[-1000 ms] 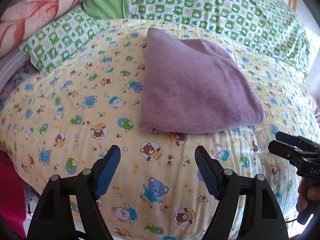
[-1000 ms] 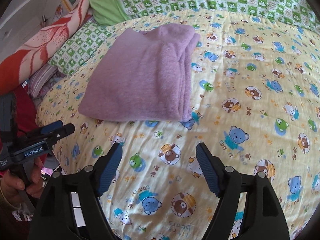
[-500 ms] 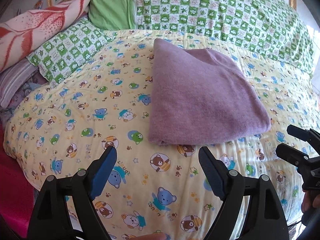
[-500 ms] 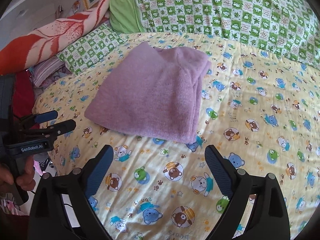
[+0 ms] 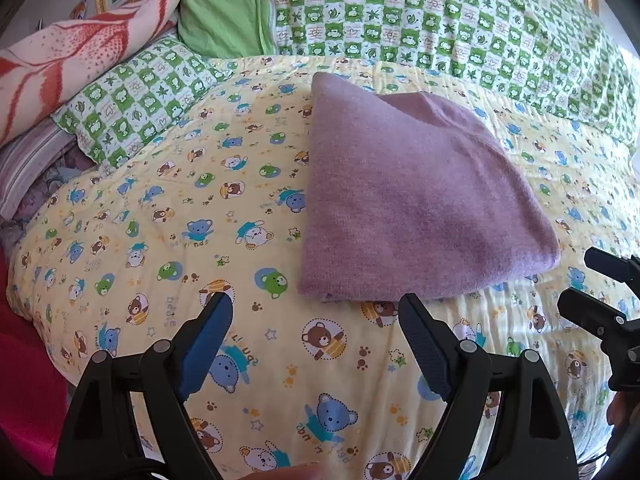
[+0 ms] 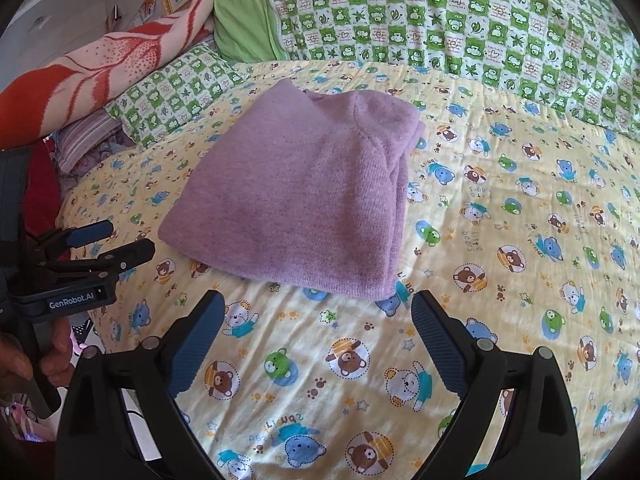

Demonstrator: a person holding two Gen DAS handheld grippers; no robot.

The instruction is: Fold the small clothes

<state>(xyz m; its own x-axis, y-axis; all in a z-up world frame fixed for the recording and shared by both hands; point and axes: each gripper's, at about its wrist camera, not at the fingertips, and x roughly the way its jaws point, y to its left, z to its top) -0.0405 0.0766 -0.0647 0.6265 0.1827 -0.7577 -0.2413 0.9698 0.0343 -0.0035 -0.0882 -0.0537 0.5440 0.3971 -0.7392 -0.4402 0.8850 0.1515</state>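
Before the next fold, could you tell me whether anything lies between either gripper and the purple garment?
Nothing visible does: only bare bear-print sheet separates the open left gripper and open right gripper from the purple garment.

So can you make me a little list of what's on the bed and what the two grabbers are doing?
garment: purple sweater, folded, lying flat
surface: yellow teddy-bear bedsheet
behind: green checked pillow and green checked blanket
left gripper: just opened wide, empty, short of the sweater's near edge
right gripper: just opened wide, empty, also short of it
touching sweater: neither gripper
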